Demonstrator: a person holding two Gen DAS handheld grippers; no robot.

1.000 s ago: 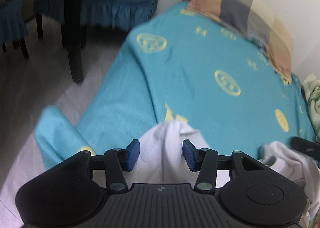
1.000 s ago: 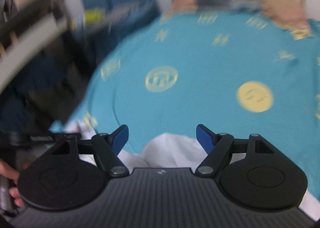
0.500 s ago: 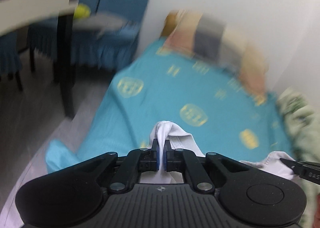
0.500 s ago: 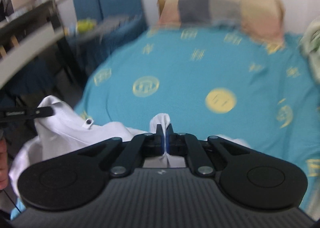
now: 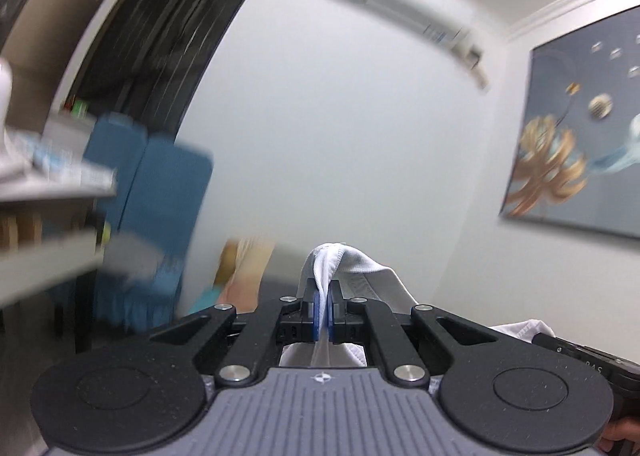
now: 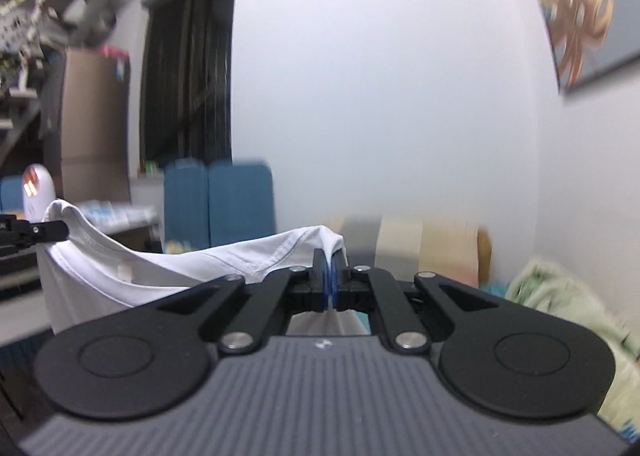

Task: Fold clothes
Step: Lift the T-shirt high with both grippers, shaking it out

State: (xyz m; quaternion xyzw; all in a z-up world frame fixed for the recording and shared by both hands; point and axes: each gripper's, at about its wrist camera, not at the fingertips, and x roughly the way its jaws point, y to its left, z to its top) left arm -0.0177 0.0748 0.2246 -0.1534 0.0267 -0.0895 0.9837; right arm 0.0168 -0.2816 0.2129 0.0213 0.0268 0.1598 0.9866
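Note:
A white garment [image 6: 160, 268] hangs stretched in the air between my two grippers. My left gripper [image 5: 324, 310] is shut on a bunched edge of the white garment [image 5: 352, 264], held high and facing the wall. My right gripper [image 6: 331, 288] is shut on the other end of the cloth. In the right wrist view the left gripper's fingers [image 6: 44, 230] pinch the far corner at the left. In the left wrist view the right gripper's body [image 5: 588, 356] shows at the lower right.
A white wall with an air conditioner [image 5: 404, 12] and a framed picture [image 5: 580, 144] is ahead. Blue chairs [image 6: 218, 204] and a table edge [image 5: 48, 192] stand left. A plaid pillow [image 6: 436, 252] and a greenish blanket [image 6: 568, 296] lie low right.
Both grippers closed on the white garment and lifted it off the blue bed. The views swung up from the bed to the wall.

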